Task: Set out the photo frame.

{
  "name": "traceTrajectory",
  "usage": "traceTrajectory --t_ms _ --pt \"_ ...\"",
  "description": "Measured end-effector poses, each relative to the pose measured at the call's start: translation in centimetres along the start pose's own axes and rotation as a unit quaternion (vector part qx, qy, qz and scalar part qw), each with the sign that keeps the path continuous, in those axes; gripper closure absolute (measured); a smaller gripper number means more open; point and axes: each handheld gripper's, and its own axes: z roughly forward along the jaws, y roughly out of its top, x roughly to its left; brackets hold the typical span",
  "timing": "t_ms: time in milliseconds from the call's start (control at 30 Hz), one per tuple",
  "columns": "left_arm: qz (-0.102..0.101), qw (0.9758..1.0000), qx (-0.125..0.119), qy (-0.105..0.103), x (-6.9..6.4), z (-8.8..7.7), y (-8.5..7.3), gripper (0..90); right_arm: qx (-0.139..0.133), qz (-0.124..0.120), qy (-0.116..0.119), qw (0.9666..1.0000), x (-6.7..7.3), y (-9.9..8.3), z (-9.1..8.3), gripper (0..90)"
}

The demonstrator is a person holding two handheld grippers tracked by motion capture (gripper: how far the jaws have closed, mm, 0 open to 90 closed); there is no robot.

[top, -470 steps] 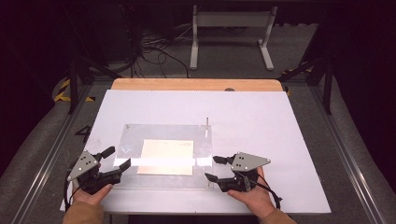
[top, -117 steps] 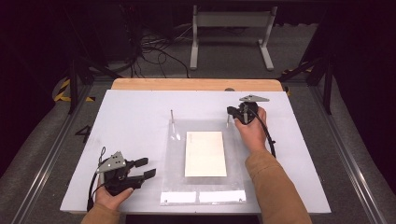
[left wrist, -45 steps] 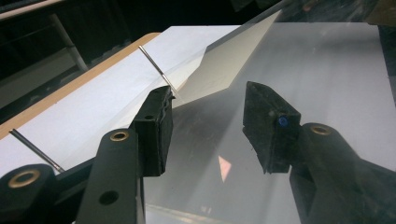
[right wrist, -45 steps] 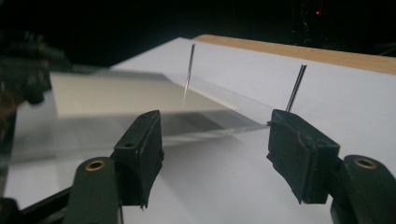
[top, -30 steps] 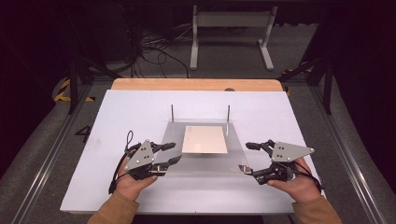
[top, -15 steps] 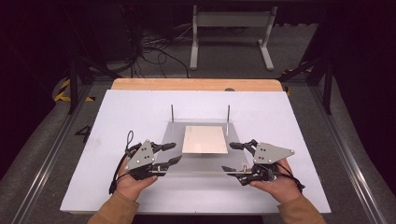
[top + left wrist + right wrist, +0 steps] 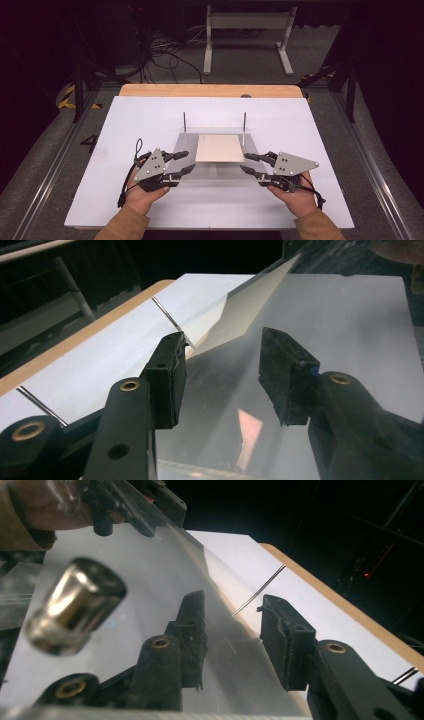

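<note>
L hand-held gripper (image 7: pixel 181 162) & R hand-held gripper (image 7: pixel 251 164): jaws apart, facing inward.

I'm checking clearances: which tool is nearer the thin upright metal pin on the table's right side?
Right. The right tool sits just toward the person from that thin upright metal pin; the left tool is across the clear plate.

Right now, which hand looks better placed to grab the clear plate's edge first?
Roughly level, slightly the left: the left gripper and right gripper both straddle the clear plate with open jaws.
</note>
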Motion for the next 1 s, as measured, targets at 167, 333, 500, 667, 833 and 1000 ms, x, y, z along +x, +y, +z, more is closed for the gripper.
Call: traceTrajectory --t_ms 167,333,500,667,833,1000 --pt "0.007 0.9998 -0.02 0.007 0.1 -0.3 1.1 54.3 -0.037 -0.002 -0.011 0.9993 -0.3 0.9 -0.7 60.7" --pt "0.005 0.9986 -0.052 -0.002 -0.4 -1.0 2.9 55.4 -0.052 -0.028 -0.034 0.9977 -0.1 2.4 -1.8 61.9" --pt "0.03 0.9975 -0.062 0.016 -1.0 -2.3 4.3 55.7 -0.066 -0.049 -0.041 0.9958 0.8 3.9 -2.9 65.2" --pt "0.034 0.9951 -0.091 0.019 -1.1 -3.7 5.5 54.4 -0.094 -0.067 -0.039 0.9925 1.9 5.8 -4.0 71.5" --pt "0.023 0.9926 -0.119 0.008 -1.3 -4.6 6.3 54.5 -0.116 -0.066 -0.03 0.9906 2.5 7.0 -4.9 75.1" --pt "0.008 0.9901 -0.139 -0.013 -1.9 -5.5 7.3 58.4 -0.143 -0.016 0.001 0.9896 2.5 7.7 -6.0 76.1"
